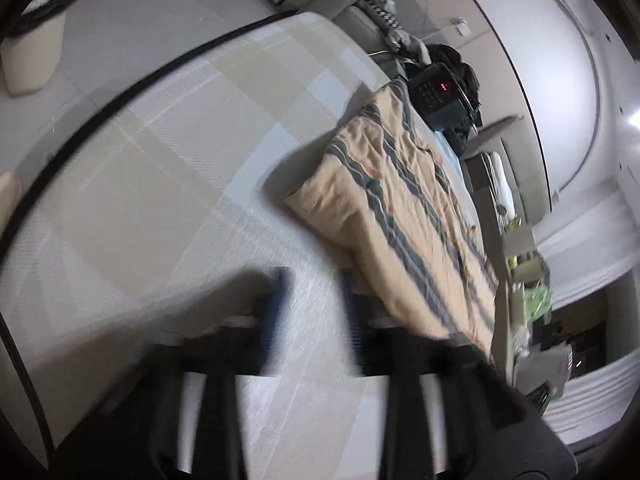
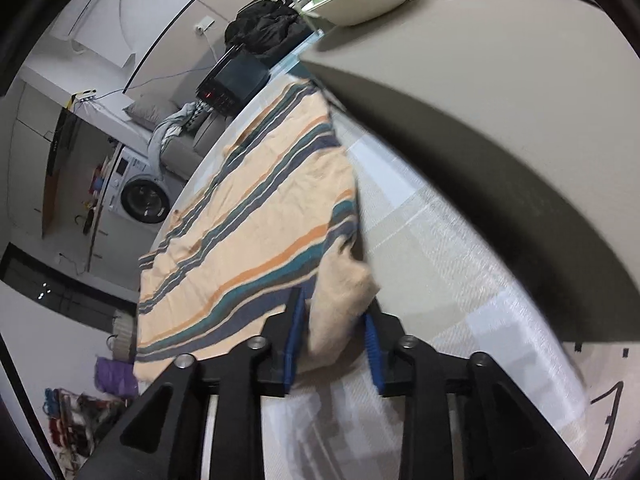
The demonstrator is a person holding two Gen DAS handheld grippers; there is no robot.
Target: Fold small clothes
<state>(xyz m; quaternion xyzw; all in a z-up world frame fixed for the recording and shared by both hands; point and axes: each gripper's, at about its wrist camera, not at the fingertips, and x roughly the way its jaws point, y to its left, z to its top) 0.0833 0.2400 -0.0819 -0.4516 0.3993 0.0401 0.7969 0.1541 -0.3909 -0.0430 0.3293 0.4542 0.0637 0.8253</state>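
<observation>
Striped cloth (image 2: 256, 216), peach with teal, navy and orange bands, lay spread flat on a pale checked table surface (image 1: 160, 168). In the right wrist view, the right gripper (image 2: 334, 336) had its blue-padded fingers (image 2: 295, 344) standing apart, with a bunched peach corner of the cloth sitting in the gap between them; whether the pads touched that corner could not be told. In the left wrist view, blurred by motion, the left gripper (image 1: 314, 300) had its fingers apart over bare table surface, with the cloth's near edge just beside its right-hand finger. A dark keypad device (image 1: 438, 94) sat at the cloth's far end.
</observation>
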